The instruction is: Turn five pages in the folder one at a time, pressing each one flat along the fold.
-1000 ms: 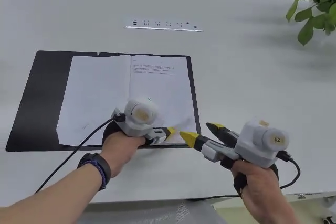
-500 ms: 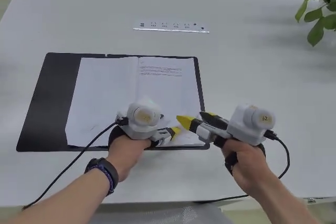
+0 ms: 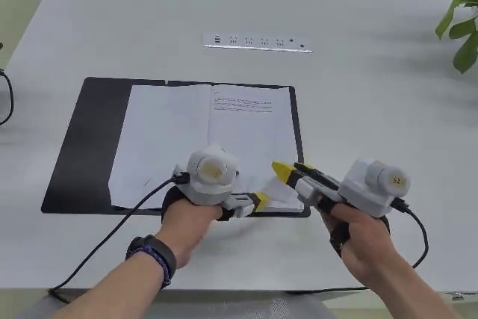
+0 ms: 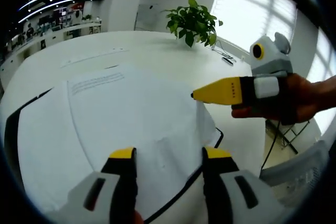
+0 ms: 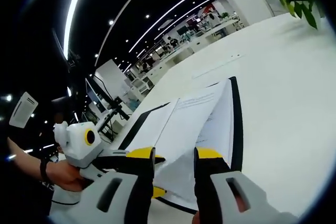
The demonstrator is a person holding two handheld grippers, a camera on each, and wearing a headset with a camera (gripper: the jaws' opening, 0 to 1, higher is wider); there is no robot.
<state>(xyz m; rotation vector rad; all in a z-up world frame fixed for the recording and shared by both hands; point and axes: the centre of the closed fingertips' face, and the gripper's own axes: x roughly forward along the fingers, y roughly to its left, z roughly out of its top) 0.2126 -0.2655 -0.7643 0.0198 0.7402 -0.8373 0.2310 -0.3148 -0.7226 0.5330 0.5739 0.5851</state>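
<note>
Yellow-tipped and set apart, the jaws of the right gripper [image 3: 290, 170] have swung in within the last second from the bare table [image 3: 373, 95] at the lower right of the head view to the lower right corner of the top page [image 3: 254, 140]. In the right gripper view the near edge of that sheet now runs up between the two jaws, which have not yet closed on it. The left gripper [image 3: 254, 202] has kept its post at the bottom edge of the folder [image 3: 82, 155], just left of that same corner, its jaws open and holding nothing. The move suggests that a page turn is about to begin, with the pinch and lift still to come and the pressing along the fold after that. The folder lies open and flat in the centre left of the head view. Its black cover shows as a broad band on the left and a thin border on the right. Its white sheets are parted at a central fold, with a few lines of print at the top of the right-hand page, whose near corner looks slightly lifted. Beyond it, at upper centre, sits a power strip [image 3: 258, 42], and a green plant [image 3: 459, 20] leans in at upper right.
</note>
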